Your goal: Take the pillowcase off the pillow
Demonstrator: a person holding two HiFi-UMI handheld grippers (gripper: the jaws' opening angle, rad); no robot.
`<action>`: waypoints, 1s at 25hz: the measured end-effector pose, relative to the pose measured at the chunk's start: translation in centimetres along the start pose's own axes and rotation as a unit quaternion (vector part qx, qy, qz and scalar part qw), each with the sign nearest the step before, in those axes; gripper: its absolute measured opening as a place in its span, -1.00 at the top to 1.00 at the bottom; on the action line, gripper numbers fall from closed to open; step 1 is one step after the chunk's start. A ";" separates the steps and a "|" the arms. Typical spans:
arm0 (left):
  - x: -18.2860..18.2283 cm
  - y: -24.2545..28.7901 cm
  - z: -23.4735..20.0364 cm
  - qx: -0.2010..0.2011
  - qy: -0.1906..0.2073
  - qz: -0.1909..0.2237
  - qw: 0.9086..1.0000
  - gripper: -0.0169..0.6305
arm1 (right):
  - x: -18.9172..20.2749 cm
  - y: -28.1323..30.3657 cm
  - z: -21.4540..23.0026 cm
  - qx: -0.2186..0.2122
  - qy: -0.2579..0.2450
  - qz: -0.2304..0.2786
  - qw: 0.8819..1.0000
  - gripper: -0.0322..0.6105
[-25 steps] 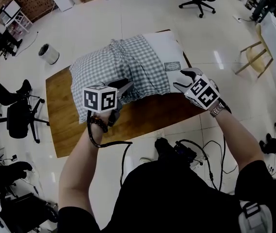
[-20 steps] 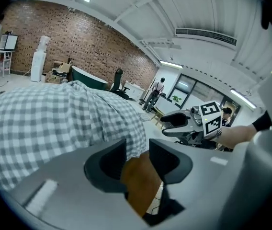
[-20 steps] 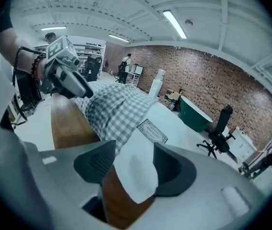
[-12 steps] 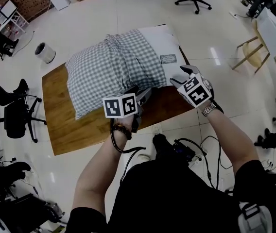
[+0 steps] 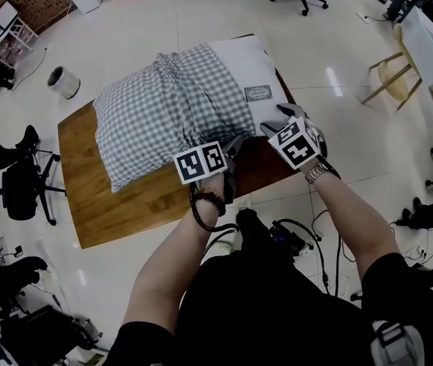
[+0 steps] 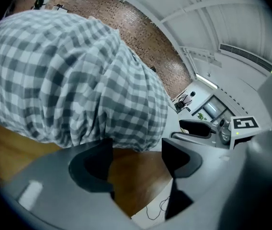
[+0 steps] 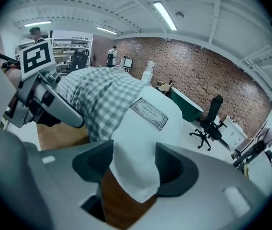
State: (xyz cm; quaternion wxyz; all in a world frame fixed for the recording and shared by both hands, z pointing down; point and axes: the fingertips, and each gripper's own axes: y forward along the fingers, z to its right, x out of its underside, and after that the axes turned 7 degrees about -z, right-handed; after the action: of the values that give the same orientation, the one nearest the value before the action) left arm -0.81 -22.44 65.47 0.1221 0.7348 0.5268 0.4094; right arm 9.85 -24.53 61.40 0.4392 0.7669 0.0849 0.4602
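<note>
A grey-and-white checked pillowcase (image 5: 167, 113) covers most of a pillow on the wooden table (image 5: 140, 204). The bare white pillow (image 5: 243, 59), with a printed label, sticks out at the right end. My left gripper (image 5: 230, 149) hangs low at the pillowcase's near edge. Its jaws have just been opening and stand open (image 6: 133, 159) over bare wood, with the checked cloth (image 6: 78, 80) just ahead. My right gripper (image 5: 274, 122) is at the pillow's near right corner. Its jaws have been opening too, and they are open (image 7: 133, 166) with the white corner (image 7: 167, 102) lying between them.
The table's near edge runs just under both grippers, with cables (image 5: 300, 235) on the floor below. Office chairs (image 5: 18, 185) stand at the left and far back. A white bin (image 5: 64, 82) is at the far left, a wooden stool (image 5: 388, 78) at the right.
The left gripper let go of bunched checked cloth and dropped down and to the right along the near edge, its jaws wider. The pillowcase settled flat. The right gripper sank slightly onto the pillow corner.
</note>
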 end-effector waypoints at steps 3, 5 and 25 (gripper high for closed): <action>-0.7 1.2 -0.7 -0.009 -0.018 -0.001 1.000 -0.04 | -0.3 1.3 0.2 -0.001 0.000 -0.006 1.000 0.05; -1.3 1.8 -1.2 -0.012 -0.037 0.001 0.999 0.00 | -0.6 1.9 0.3 -0.001 0.001 -0.008 1.000 0.05; -2.0 -4.2 -5.2 -0.032 -0.096 0.059 0.993 0.92 | -0.5 -0.5 3.5 0.044 -0.010 0.011 0.999 0.83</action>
State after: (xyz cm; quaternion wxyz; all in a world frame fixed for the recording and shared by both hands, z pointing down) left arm -7.71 -23.70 65.27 0.1708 0.7966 0.4548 0.3598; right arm 12.48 -26.59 60.05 0.4006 0.7910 0.0923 0.4532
